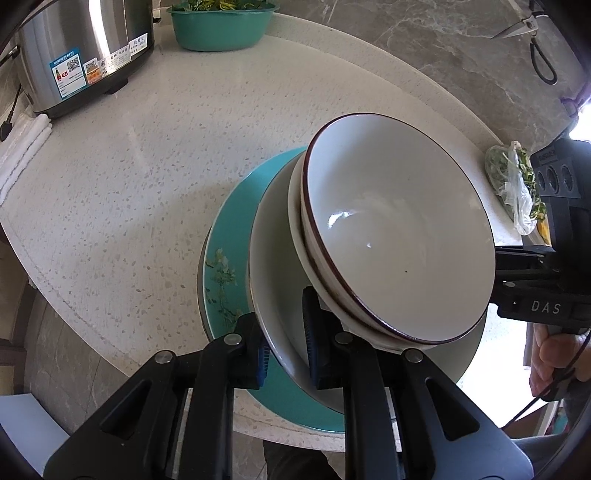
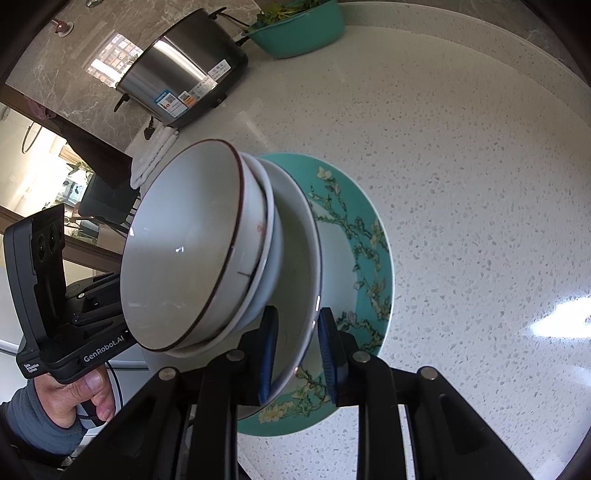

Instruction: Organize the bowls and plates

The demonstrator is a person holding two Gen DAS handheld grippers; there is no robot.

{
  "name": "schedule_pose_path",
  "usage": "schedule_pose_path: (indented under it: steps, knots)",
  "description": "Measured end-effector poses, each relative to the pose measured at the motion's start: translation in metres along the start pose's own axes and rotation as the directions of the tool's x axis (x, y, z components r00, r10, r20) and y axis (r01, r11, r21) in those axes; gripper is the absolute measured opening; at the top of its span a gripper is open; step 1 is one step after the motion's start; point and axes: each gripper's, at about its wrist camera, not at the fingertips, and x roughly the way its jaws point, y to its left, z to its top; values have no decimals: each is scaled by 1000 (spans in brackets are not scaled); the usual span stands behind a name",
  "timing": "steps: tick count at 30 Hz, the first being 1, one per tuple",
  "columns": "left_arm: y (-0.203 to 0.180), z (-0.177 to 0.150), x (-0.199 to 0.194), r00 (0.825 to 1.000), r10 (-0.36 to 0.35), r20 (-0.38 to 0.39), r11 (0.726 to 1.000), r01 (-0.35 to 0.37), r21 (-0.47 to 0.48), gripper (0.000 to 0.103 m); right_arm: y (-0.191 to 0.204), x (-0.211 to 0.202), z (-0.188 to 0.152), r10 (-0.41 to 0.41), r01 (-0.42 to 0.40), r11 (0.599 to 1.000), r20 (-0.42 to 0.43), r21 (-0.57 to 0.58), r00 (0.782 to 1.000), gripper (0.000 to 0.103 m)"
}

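A stack stands on the speckled counter: a teal floral plate (image 1: 221, 266) (image 2: 362, 236) at the bottom, a wide white bowl (image 1: 277, 280) (image 2: 299, 258) on it, and smaller nested white bowls on top, the uppermost with a dark red rim (image 1: 399, 229) (image 2: 184, 251). My left gripper (image 1: 284, 332) is shut on the wide white bowl's rim, one pad inside, one outside. My right gripper (image 2: 297, 350) is shut on the same bowl's opposite rim. Each gripper body shows in the other's view.
A steel rice cooker (image 1: 85, 51) (image 2: 184, 70) and a teal basin of greens (image 1: 221, 22) (image 2: 299, 29) stand at the counter's back. A folded white cloth (image 1: 22, 147) lies by the cooker. A bag of greens (image 1: 517, 184) lies at the right edge. Scissors (image 1: 532, 40) hang on the wall.
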Motion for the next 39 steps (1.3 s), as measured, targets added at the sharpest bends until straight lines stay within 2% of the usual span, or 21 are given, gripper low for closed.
schedule_pose_path:
  steps: [8,11,15,17,18,20,21,22,23,24,26,28,30,34,36,38,39]
  knots:
    - [4,-6,-7,999,-13,37,1000,12,5,19,1,0,-1,-8,8,1000,4,11,1000,27]
    - [10,-8,-13,999,-12,52,1000,12,-4,30,3,-1,-2,-23,23,1000,4,8,1000,27]
    - [14,-12,-23,997,-29,66,1000,30,-2,35,5,-9,-2,-40,39,999,27,16,999,27]
    - [13,-14,-32,997,-38,70,999,39,-3,42,6,-17,-3,-53,52,998,46,20,998,27]
    - [13,-16,-37,996,-43,72,999,43,-3,49,6,-23,-3,-61,60,998,57,22,996,27]
    - [14,-20,-53,995,-53,89,999,54,-6,53,6,-36,-5,-77,75,997,76,30,994,37]
    - [14,-22,-60,993,-64,98,998,65,-6,62,7,-41,-8,-87,85,996,83,33,993,42]
    - [13,-25,-71,989,-84,122,996,85,-4,80,7,-49,-11,-88,85,996,100,37,991,61]
    - [10,-27,-80,985,-90,145,996,91,3,85,7,-59,-15,-92,87,995,121,46,988,74]
    - [8,-28,-87,982,-93,162,996,93,13,87,9,-70,-19,-104,98,994,142,50,984,77]
    - [0,-28,-103,976,-104,190,995,101,26,88,10,-82,-23,-119,113,992,164,49,979,78]
    - [-7,-28,-117,972,-95,215,995,92,27,97,12,-95,-27,-125,116,992,185,57,975,79]
    - [-15,-29,-128,967,-87,241,996,82,30,98,18,-105,-29,-123,116,992,207,45,971,80]
    - [-38,-38,-151,960,-6,280,1000,0,20,99,31,-123,-35,-115,113,993,253,22,961,85]
    - [-48,-42,-163,957,18,290,1000,-18,0,99,37,-131,-39,-122,122,992,271,20,955,87]
    - [-58,-48,-180,946,40,321,999,-30,-36,99,44,-141,-45,-122,124,992,298,14,947,87]
    - [-63,-51,-192,935,46,353,998,-31,-49,99,49,-148,-49,-127,133,991,320,4,939,87]
